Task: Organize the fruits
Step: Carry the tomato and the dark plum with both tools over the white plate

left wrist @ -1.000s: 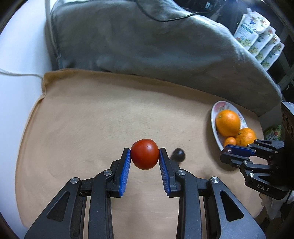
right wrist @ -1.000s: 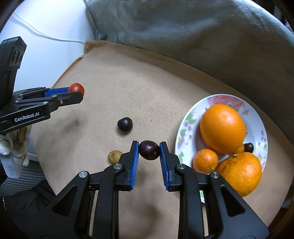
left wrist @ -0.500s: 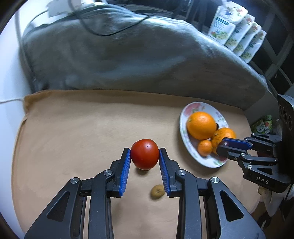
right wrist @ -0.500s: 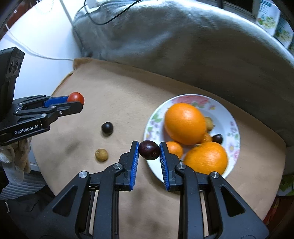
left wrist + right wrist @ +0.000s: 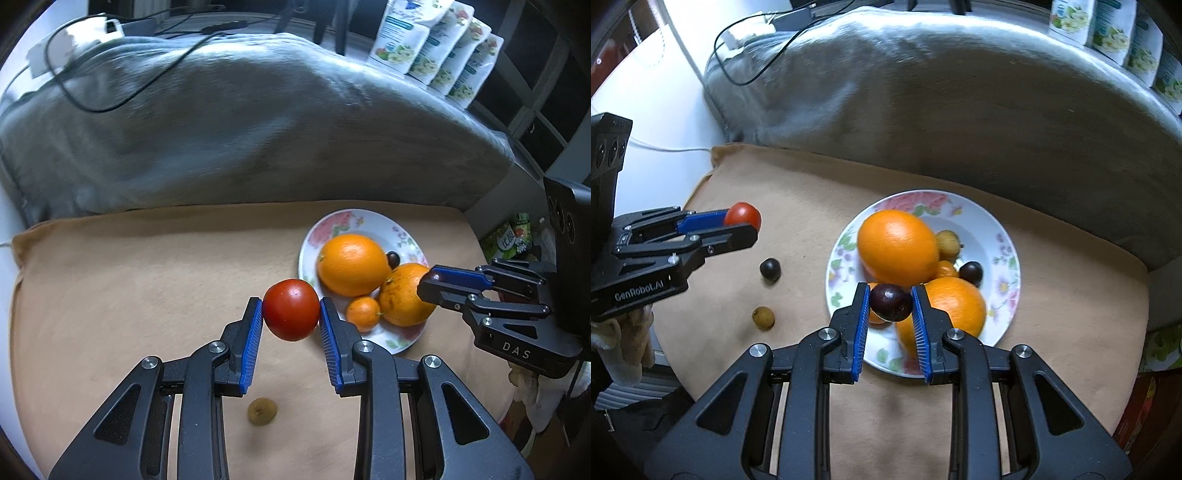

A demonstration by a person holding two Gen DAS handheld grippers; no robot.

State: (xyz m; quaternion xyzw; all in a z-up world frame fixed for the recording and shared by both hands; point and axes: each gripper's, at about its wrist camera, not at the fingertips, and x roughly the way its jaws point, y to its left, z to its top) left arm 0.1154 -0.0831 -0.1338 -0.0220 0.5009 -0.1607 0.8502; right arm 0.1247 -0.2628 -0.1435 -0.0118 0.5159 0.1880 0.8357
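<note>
1. Tomato (image 5: 291, 309) clamped in left gripper (image 5: 291, 314), held just short of plate (image 5: 369, 218), ready to drop in.
2. Plum (image 5: 891, 302) pinched in right gripper (image 5: 891, 306), over plate's near side, above oranges (image 5: 897, 245).
3. Left on cloth (image 5: 798, 192): dark plum (image 5: 770, 268), tan fruit (image 5: 763, 318), presumably next.

white letters "das" stand on the black side of the right gripper (image 5: 430, 285) near the right edge of the left wrist view, and "genrobot.ai" stands on the side of the left gripper (image 5: 744, 230) near the left edge of the right wrist view.
</note>
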